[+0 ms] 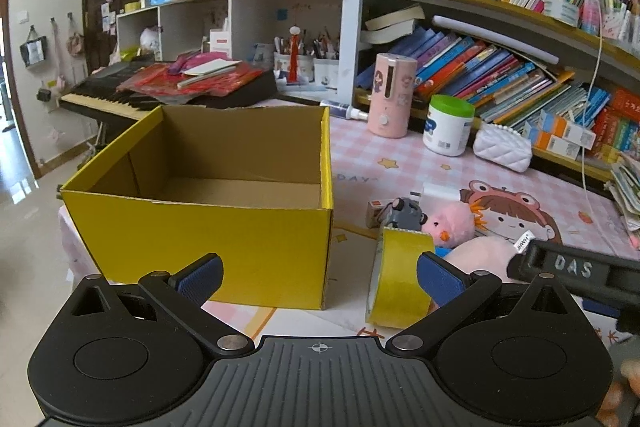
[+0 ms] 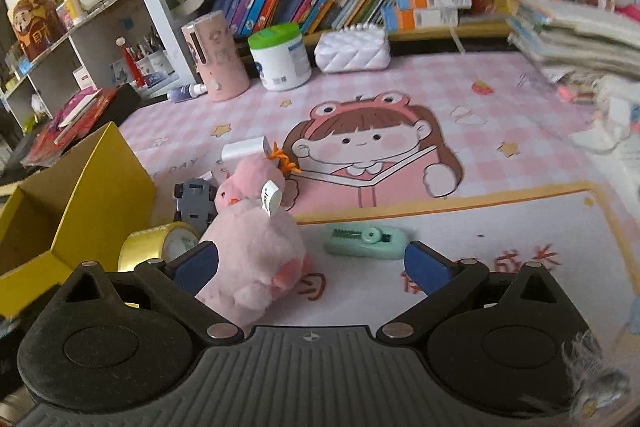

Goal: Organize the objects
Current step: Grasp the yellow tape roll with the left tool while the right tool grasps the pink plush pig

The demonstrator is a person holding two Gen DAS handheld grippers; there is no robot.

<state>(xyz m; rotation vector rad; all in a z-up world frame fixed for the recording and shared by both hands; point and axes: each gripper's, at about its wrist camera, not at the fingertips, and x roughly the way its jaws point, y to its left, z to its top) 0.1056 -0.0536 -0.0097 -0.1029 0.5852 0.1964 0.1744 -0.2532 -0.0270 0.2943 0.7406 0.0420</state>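
My right gripper (image 2: pixel 310 269) is spread wide around the pink plush (image 2: pixel 256 247), standing beside the tape (image 2: pixel 160 241) and box (image 2: pixel 80 195). It looks light and squashy; I'd pinch its body. My left gripper (image 1: pixel 320 277) is wide, empty.

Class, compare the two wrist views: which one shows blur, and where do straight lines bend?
Left wrist view: sharp, evenly daylit; the bookshelf boards curve strongly toward the right edge, and the yellow box stays crisp. Right wrist view: smeared at the right edge, where the paper stack blurs; the pink plush toy in the middle is clearer; corners darken in both.
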